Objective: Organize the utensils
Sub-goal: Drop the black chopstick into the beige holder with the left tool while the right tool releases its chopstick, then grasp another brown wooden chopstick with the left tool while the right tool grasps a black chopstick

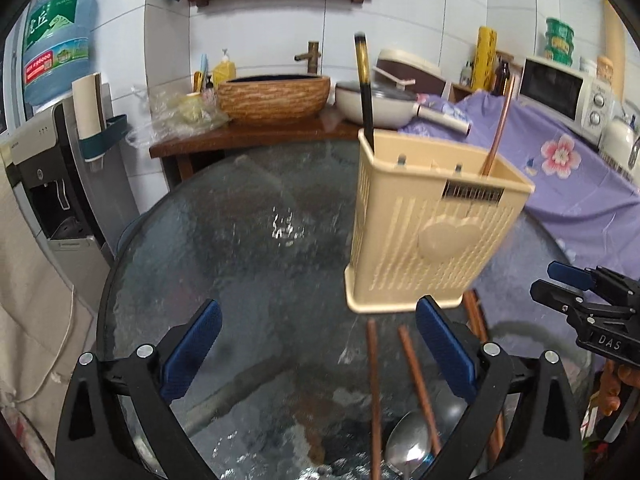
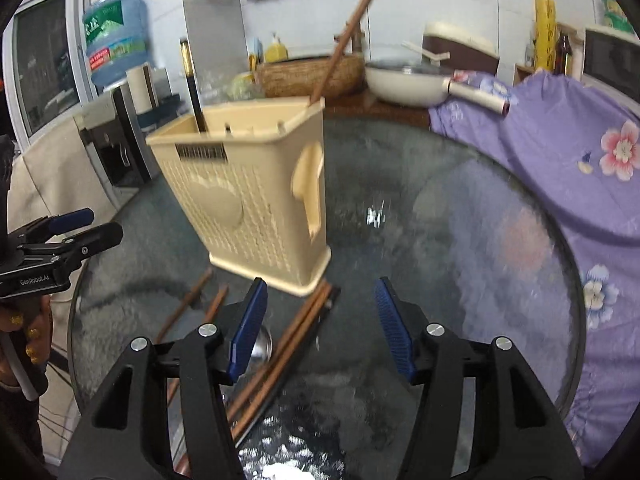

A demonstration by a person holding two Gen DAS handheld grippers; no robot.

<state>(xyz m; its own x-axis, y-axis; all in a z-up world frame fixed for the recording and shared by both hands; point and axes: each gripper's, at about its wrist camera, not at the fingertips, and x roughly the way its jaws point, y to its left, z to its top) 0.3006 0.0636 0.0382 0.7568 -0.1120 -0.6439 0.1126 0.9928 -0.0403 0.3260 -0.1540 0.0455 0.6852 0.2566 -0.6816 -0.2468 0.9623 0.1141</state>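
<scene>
Loose chopsticks and spoon, near edge of glass counter, awaiting sorting.

We list: left tongs spread, holding nothing, low over the near counter; right tongs likewise spread and empty, just above a chopstick pair. Cream utensil holder stands farther back, already carrying one black chopstick at its left and one brown chopstick at its right. Step in hand, by our judgement: picking the next loose piece. Next move calls for lowering either tongs over a single stick, closing, then lifting it upright into the holder. Both tongs point forward and slightly down.
</scene>
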